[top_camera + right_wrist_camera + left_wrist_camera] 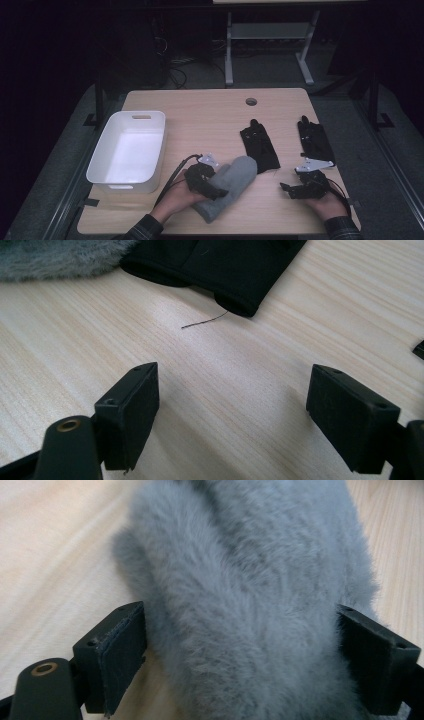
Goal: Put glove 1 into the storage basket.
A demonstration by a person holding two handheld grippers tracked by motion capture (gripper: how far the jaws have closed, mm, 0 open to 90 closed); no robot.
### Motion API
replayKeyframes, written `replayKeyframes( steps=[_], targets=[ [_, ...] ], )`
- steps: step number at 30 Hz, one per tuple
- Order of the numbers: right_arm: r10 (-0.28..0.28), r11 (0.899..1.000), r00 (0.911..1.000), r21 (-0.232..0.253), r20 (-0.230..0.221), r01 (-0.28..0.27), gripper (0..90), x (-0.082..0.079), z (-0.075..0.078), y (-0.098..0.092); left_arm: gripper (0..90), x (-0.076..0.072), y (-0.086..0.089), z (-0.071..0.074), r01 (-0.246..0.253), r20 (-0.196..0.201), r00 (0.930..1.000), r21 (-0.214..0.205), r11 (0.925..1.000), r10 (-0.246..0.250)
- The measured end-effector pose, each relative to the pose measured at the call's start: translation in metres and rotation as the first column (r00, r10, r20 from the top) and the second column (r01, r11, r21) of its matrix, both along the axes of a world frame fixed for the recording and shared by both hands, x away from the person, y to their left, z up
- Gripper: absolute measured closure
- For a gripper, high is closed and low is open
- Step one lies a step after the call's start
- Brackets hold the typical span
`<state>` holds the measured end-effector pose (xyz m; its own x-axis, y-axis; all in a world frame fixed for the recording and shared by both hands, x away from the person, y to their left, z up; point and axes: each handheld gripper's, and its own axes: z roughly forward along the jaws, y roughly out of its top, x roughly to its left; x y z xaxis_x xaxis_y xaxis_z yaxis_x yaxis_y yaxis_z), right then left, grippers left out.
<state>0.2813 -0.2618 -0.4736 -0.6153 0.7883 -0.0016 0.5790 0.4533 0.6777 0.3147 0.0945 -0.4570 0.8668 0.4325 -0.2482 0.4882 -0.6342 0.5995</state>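
Observation:
A fluffy grey mitten (234, 180) lies near the front of the wooden table (200, 115). My left gripper (214, 191) straddles the mitten's lower half. In the left gripper view the mitten (240, 595) fills the gap of the left gripper (240, 665). Its left pad (122, 655) stands just off the fur and the right pad barely brushes it, so the jaws are open. Over bare wood at the front right, my right gripper (286, 189) is open. The right gripper (232, 415) has nothing between its jaws.
Two black gloves lie flat at the right, one (260, 145) in the middle and one (315, 139) near the edge. The nearer black glove (225, 265) and the mitten's tip (50, 257) lie beyond my right jaws. A white bin (155, 167) stands at the left.

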Motion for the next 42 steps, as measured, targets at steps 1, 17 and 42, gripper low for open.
replayKeyframes(
  steps=[1, 17, 42],
  targets=[
    [0.0, 1.0, 1.0, 0.001, 0.0, 0.0, 21.0, 0.0, 0.0, 0.0, 12.8, 0.0, -0.001, -0.001, 0.0, -0.007, 1.0, -0.001, 1.0, 0.0],
    [-0.017, 0.999, 0.9998, 0.052, 0.011, 0.017, 13.6, 0.001, -0.007, -0.002, 55.2, -0.001, -0.003, 0.002, 0.084, -0.083, 0.9929, -0.015, 0.9963, -0.085],
    [-0.015, 0.998, 0.9995, 0.064, 0.028, 0.013, 12.3, 0.0, -0.009, -0.003, 66.5, 0.003, 0.023, 0.074, 0.04, 0.05, 0.9979, 0.008, 0.9992, -0.041]
  ],
)
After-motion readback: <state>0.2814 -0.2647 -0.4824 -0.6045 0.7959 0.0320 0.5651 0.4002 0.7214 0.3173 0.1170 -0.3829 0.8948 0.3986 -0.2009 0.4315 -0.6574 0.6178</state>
